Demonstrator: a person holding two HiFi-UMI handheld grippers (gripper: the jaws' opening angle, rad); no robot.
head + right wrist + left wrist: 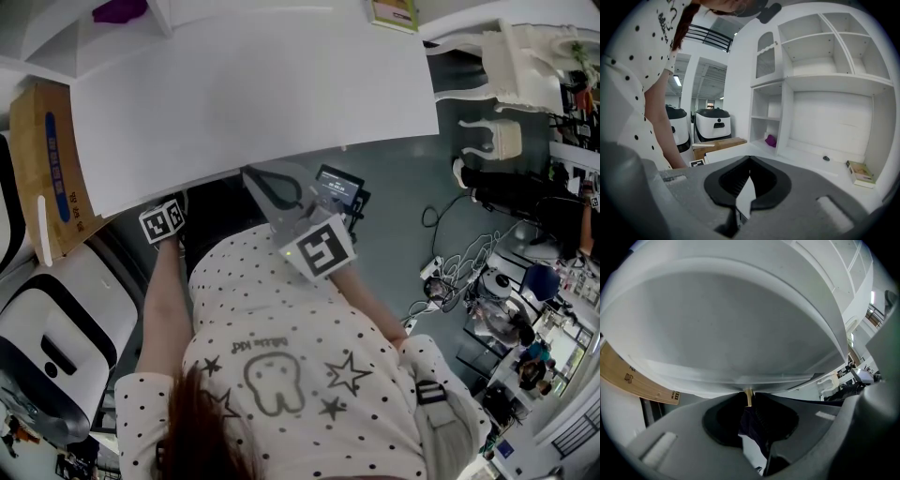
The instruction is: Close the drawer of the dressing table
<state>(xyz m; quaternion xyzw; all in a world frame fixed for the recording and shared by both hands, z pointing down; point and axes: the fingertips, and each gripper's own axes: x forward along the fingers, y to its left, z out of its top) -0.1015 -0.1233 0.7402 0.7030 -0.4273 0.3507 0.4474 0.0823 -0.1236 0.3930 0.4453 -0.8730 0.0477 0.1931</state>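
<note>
The white dressing table (253,94) fills the top of the head view. No part of its drawer shows past the tabletop's front edge there. In the left gripper view the white drawer front (740,333) looms close, and its small brass knob (748,398) sits between the jaw tips. My left gripper (748,394) is shut on that knob. In the head view only its marker cube (162,222) shows, and the jaws are hidden under the table edge. My right gripper (251,175) hovers at the table's front edge, shut and holding nothing (749,159).
A cardboard box (52,169) and a white and black machine (47,337) stand to the left. Cables (459,272) lie on the floor at the right, near a white chair (511,84). The table's shelves hold a purple thing (770,140) and a small book (860,172).
</note>
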